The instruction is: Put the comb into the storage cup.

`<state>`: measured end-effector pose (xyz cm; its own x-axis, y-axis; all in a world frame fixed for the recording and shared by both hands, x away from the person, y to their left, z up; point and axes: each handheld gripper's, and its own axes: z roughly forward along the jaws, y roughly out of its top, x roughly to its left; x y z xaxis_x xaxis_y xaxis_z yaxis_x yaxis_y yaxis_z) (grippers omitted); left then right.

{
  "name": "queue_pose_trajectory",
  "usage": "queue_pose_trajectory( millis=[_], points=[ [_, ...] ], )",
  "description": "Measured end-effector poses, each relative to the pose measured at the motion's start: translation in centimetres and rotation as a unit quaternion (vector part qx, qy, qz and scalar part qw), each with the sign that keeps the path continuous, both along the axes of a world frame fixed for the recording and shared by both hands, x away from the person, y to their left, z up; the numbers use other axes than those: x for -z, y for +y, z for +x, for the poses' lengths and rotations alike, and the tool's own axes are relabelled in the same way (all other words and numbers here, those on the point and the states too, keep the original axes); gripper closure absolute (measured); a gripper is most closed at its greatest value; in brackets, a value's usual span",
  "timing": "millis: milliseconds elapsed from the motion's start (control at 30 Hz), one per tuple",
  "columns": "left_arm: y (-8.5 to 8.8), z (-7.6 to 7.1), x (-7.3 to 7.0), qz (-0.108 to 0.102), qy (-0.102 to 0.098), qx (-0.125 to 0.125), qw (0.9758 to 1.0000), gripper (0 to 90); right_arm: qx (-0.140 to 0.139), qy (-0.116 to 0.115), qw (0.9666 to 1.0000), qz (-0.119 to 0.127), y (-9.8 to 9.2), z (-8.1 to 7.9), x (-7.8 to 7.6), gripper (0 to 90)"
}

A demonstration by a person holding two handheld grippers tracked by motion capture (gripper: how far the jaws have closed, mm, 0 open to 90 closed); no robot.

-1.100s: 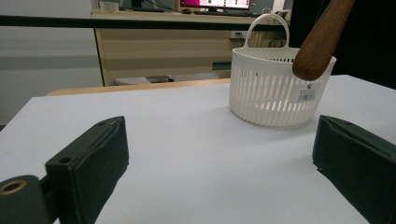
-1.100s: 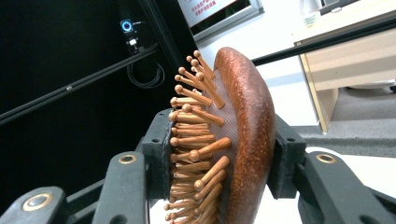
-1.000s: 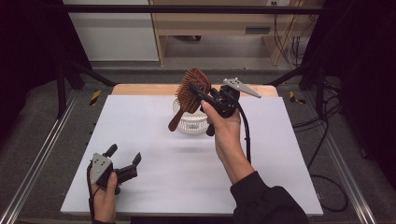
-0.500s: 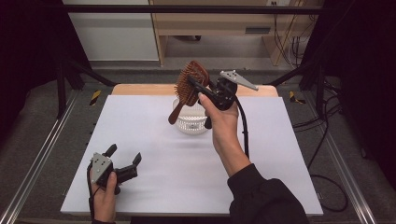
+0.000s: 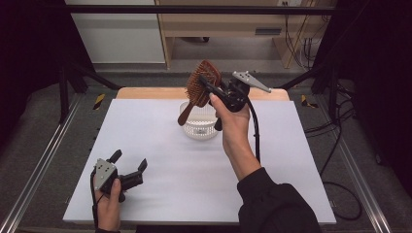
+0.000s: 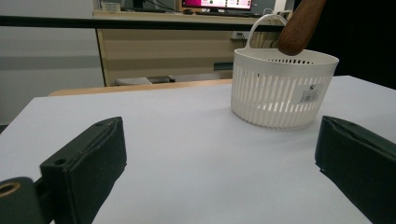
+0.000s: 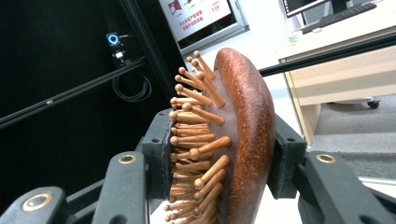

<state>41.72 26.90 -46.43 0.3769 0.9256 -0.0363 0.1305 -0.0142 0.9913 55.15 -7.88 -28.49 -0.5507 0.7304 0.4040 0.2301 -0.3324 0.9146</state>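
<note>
The brown wooden paddle hairbrush with wooden pins (image 5: 198, 90) hangs in the air above the white slatted plastic basket (image 5: 200, 127), its handle pointing down toward the basket's opening and its head raised. We hold it by the head in the right gripper (image 5: 210, 90), one jaw against the pins and the other on the smooth rounded back, as the right gripper view makes plain (image 7: 219, 154).

We judge the main risk to be a slip. The back is domed and polished, and the pins give a springy, uneven face, so the brush could pivot between the jaws or slide out as we lower it. If the handle meets the basket's rim instead of the opening, it could tip or push the light basket across the white table surface (image 5: 145, 145), or lever the brush loose.

The left gripper (image 5: 128, 167) rests low on the table near the front edge, well apart from the basket, its jaws spread wide with nothing between them (image 6: 219, 163).
</note>
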Motion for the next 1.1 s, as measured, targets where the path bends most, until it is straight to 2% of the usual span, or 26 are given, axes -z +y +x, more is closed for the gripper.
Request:
queue_pose_trajectory(
  millis=[133, 300, 400, 667, 1100],
  points=[
    [0.0, 0.0, 0.0, 0.001, -0.001, 0.0, 1.0, 2.3, 0.0, 0.001, 1.0, 0.003, -0.1, 0.3, 0.0, 52.0],
    [0.1, 0.0, 0.0, 0.003, -0.002, -0.001, 1.0, 2.3, 0.002, -0.009, 1.0, 0.0, 0.0, 0.8, 0.0, 52.0],
    [0.1, 0.0, 0.0, 0.003, 0.0, 0.0, 1.0, 2.3, 0.007, -0.009, 0.9999, 0.011, -0.2, 1.1, -0.1, 52.0],
    [0.1, 0.0, 0.0, 0.003, -0.001, 0.0, 1.0, 2.3, 0.018, -0.009, 0.9996, 0.022, -1.1, 1.5, -0.3, 52.0],
    [0.2, 0.0, 0.0, 0.001, 0.0, 0.001, 1.0, 2.1, 0.026, -0.007, 0.9994, 0.022, -1.4, 2.0, -0.3, 51.9]
  ],
)
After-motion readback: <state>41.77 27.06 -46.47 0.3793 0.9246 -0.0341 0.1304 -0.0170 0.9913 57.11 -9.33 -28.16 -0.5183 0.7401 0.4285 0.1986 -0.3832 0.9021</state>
